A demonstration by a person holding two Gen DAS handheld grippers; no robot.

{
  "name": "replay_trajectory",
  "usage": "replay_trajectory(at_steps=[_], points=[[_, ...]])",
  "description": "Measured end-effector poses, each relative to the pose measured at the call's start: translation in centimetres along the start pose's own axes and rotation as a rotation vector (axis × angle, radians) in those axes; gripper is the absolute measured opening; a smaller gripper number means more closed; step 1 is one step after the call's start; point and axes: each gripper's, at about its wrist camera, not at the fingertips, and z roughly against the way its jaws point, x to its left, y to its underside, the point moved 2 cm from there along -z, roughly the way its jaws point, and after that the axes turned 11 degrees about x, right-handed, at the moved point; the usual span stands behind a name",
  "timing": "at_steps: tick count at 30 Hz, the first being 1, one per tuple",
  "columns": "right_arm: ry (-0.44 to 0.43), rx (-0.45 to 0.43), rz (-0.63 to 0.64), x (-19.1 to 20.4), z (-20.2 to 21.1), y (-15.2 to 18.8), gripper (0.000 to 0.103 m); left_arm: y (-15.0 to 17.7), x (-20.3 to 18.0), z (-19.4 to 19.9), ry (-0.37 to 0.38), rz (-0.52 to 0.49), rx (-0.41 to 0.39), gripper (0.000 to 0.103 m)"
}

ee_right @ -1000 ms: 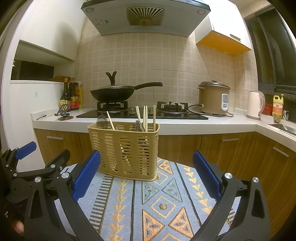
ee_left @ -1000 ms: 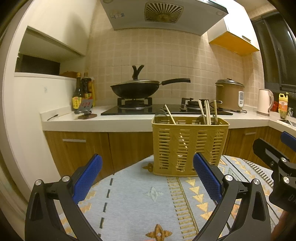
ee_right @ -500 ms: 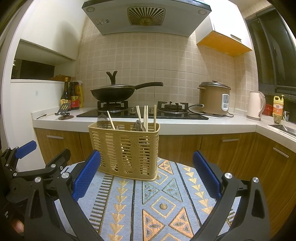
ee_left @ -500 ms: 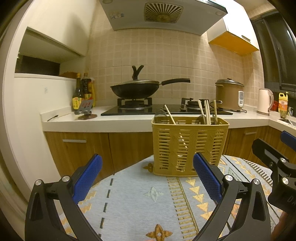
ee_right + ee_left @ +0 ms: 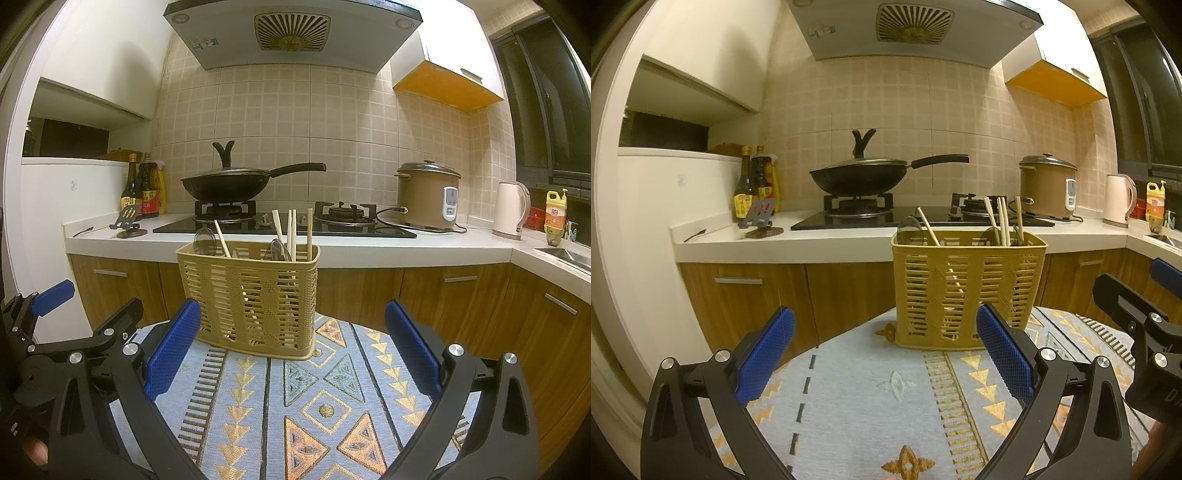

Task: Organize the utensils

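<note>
The left gripper [image 5: 884, 354] and the right gripper [image 5: 293, 354] hover with jaws released, holding nothing, over the patterned cloth [image 5: 325, 410] on the bench. At its far edge stands the yellow basket [image 5: 255, 299], with chopsticks [image 5: 291, 236] and spoons [image 5: 205, 242] upright inside.

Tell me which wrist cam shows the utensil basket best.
Right wrist: the yellow basket sits nearly whole between the open fingers, with chopsticks clear against the counter. Left wrist shows the same basket, but a blue finger pad covers its lower right corner.
</note>
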Motion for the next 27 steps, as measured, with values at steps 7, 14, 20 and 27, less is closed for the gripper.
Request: replay_trajectory(at_steps=[7,14,20,27], points=[[0.001,-0.002,0.004,0.1,0.0,0.0,0.095,-0.2,0.6,-0.3,0.002,0.029,0.015,0.095],[0.000,-0.001,0.005,0.1,-0.1,0.1,0.095,-0.2,1.1,-0.5,0.004,0.047,0.021,0.095],[-0.001,-0.001,0.005,0.0,-0.1,0.1,0.095,-0.3,1.0,-0.4,0.011,0.043,0.017,0.096],[0.002,0.000,0.005,0.0,-0.1,0.2,0.095,-0.2,1.2,-0.5,-0.010,0.055,0.021,0.096]])
